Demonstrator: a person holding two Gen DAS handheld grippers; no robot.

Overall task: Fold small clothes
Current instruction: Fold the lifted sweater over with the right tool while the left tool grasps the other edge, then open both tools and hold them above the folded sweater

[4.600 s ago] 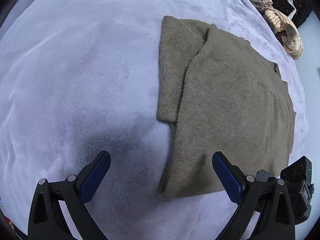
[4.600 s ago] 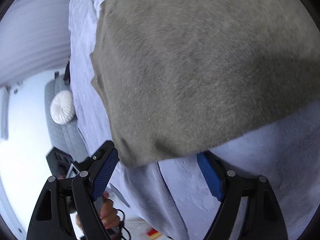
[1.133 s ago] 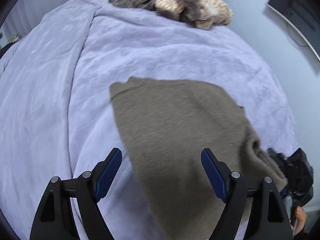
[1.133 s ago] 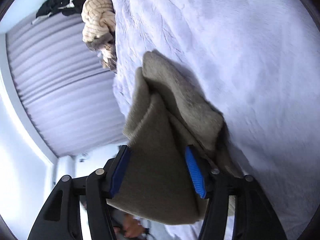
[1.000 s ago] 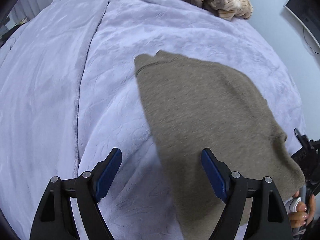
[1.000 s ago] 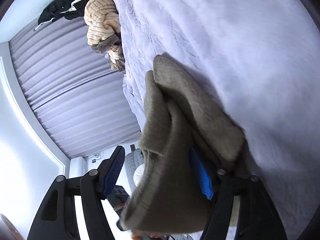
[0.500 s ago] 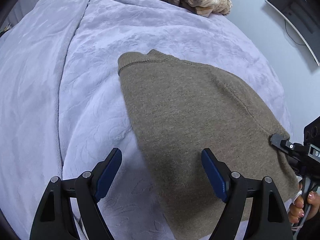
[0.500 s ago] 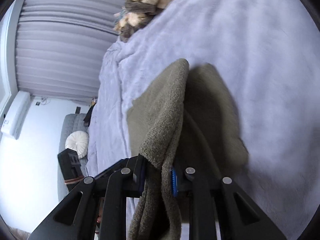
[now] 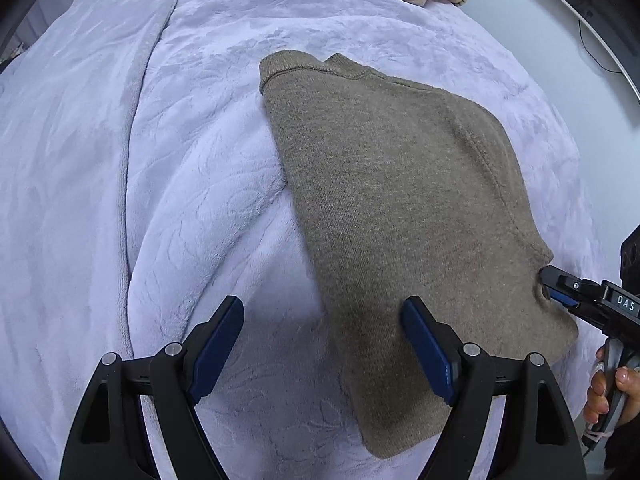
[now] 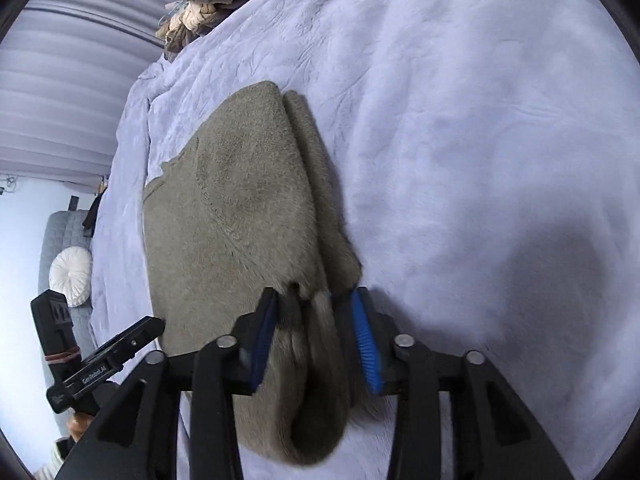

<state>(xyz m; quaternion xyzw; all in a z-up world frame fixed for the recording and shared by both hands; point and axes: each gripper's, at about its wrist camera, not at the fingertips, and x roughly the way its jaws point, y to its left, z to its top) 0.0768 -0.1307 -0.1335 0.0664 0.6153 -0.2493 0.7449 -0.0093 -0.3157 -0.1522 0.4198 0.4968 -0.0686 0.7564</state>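
olive knit sweater (image 9: 400,208) lies folded on plush lavender blanket (image 9: 160,160); left hand-held gripper (image 9: 324,344) spread, right hand-held gripper (image 10: 314,336) loosely around its edge.

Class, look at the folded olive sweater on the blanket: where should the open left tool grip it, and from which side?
Probably the sweater's long left edge, low from the left: it lies flat and free on the blanket, between the left tool's open fingers, while the right tool sits at the opposite edge.

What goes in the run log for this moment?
fold sweater | left tool open, empty | right tool around sweater's folded edge, grip unclear | sweater lies folded on blanket
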